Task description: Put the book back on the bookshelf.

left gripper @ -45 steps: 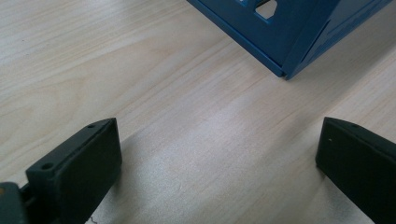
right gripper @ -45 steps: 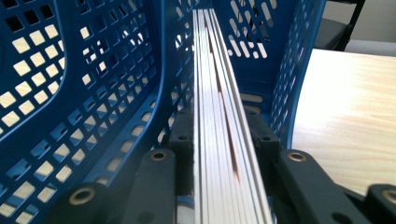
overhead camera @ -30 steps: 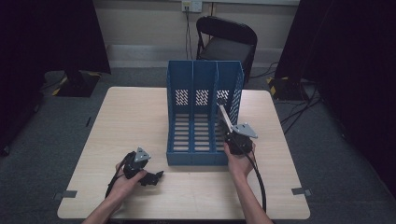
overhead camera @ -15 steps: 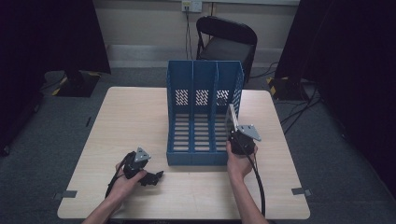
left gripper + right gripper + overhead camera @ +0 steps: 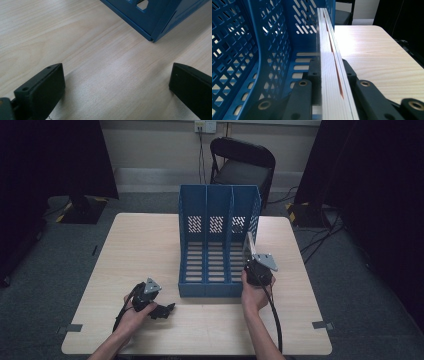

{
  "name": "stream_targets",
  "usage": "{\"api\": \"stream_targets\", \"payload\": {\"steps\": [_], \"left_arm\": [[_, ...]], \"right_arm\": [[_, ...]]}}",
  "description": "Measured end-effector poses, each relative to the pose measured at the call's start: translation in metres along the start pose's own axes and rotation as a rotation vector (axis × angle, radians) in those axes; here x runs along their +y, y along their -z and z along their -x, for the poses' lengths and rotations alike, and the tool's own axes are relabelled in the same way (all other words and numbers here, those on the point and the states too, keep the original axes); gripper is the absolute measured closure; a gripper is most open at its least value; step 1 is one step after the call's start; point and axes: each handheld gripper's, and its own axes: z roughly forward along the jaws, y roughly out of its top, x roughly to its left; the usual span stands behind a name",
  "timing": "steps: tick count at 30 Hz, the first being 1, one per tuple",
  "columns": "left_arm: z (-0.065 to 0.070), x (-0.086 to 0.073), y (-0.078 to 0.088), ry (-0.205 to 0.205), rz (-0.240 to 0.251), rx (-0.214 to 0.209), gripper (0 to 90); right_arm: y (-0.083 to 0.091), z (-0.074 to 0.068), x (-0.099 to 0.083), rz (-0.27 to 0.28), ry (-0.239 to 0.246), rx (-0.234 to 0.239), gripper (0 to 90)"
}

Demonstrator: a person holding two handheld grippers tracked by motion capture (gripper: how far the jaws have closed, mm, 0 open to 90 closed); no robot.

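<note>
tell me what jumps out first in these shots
The blue three-slot file rack standing mid-table catches the eye first. Next, the right gripper at the rack's right slot, its jaws shut on a thin flat book held edge-on. The left gripper rests open on the light wooden table near its front edge.

Pale wood-grain table (image 5: 150, 245) with a soft sheen, a glossy blue perforated plastic file rack (image 5: 218, 215), matt black plastic on the left gripper (image 5: 117, 87), and white paper-like page edges of the clamped book (image 5: 329, 75).
</note>
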Motion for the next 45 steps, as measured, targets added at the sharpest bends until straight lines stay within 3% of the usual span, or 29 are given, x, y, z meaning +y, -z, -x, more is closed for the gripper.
{"api": "stream_targets", "payload": {"steps": [13, 23, 25, 37, 45], "left_arm": [[0.0, 0.0, 0.0, 0.0, 0.0, -0.001, 0.0], [0.0, 0.0, 0.0, 0.0, 0.001, 0.0, 0.0], [0.0, 0.0, 0.0, 0.0, 0.001, 0.0, 0.0], [0.0, 0.0, 0.0, 0.0, 0.001, 0.0, 0.0], [0.0, 0.0, 0.0, 0.0, 0.001, 0.0, 0.1]], "right_arm": [[0.0, -0.002, 0.0, 0.004, 0.007, -0.018, 74.5], [-0.001, 0.002, 0.001, -0.003, 0.026, 0.015, 70.2], [-0.001, 0.002, 0.001, 0.0, 0.052, 0.018, 69.7], [-0.002, 0.005, 0.003, 0.011, 0.03, 0.075, 58.2], [-0.005, 0.01, 0.004, -0.001, 0.032, 0.141, 40.7]]}}
